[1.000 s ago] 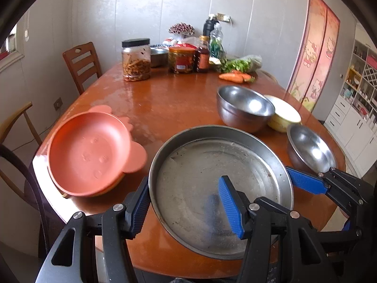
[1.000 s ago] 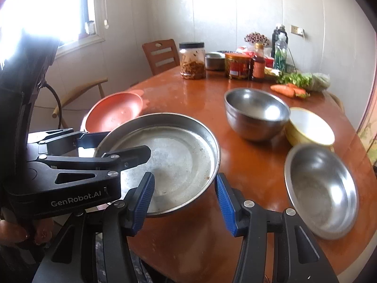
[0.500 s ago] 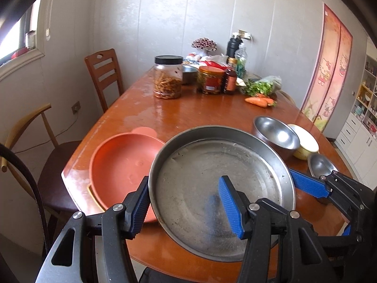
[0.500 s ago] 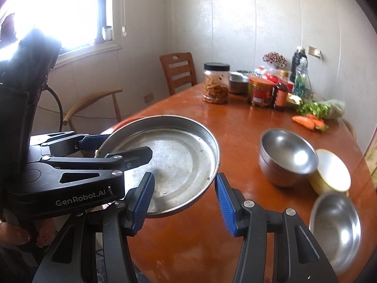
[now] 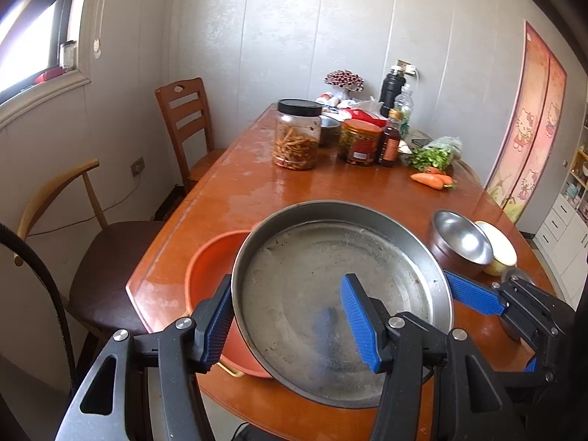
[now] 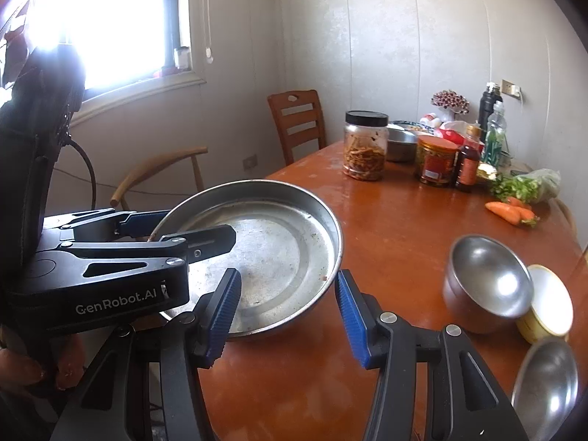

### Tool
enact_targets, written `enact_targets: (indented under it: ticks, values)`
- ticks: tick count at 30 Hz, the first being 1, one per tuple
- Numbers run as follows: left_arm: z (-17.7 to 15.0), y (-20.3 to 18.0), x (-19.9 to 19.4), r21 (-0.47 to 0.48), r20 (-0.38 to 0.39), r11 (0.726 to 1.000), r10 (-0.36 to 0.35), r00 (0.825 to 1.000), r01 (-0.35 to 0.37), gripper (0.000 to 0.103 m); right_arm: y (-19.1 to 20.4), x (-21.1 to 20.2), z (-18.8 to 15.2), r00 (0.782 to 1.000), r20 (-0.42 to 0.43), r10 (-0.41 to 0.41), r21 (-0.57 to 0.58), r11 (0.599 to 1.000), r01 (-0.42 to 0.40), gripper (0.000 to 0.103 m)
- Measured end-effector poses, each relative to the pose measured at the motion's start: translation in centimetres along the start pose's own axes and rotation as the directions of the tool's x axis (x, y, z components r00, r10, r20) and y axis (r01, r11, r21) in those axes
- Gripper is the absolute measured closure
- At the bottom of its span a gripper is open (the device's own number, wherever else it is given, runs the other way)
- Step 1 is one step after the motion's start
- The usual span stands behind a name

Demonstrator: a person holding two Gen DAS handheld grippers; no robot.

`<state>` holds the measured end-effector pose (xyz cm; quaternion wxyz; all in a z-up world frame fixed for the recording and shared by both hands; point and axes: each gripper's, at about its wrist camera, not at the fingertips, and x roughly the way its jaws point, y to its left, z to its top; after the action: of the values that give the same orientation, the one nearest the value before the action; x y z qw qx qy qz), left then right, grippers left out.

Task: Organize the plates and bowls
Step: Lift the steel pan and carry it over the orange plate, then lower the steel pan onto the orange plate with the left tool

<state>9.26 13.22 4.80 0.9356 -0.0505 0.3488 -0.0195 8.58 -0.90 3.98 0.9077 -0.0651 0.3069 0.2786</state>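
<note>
Large round stainless-steel pan (image 5: 330, 294) gripped at its near rim by both grippers and held above the edge of the glossy reddish-brown wooden table (image 5: 330, 187). Left gripper (image 5: 286, 321): blue pads clamped across the pan's left rim. Right gripper (image 6: 286, 312): pads clamped across the right rim. An orange plastic plate (image 5: 209, 268) lies on the table directly beneath the pan; a deep steel bowl (image 6: 485, 283), a yellow bowl (image 6: 547, 305) and a shallow steel bowl (image 6: 547, 386) sit further right

White lettering "GenRobot.AI" is printed on the black body of the left gripper (image 6: 176, 228); nothing else is legible.
</note>
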Motion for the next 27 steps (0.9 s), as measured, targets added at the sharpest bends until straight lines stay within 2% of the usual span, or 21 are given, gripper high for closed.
enact_targets:
  ticks: [10,17,27]
  values:
    - [1.4,3.1,2.0,-0.039,-0.007,0.998,0.049,0.999,-0.049,0.046,1.2,3.5,1.9,0.999,0.011,0.032,0.002,0.999,-0.032,0.048]
    - [0.9,4.6,4.7,-0.072,-0.040,0.996,0.052,0.998,-0.054,0.046,1.7,6.3,1.2,0.998,-0.029,0.052,0.008,0.999,-0.052,0.048]
    - [0.0,5.0,6.9,-0.076,-0.065,0.995,0.067,0.996,-0.072,0.046,1.5,8.2,0.3,0.998,-0.053,0.040,0.007,0.999,-0.040,0.048]
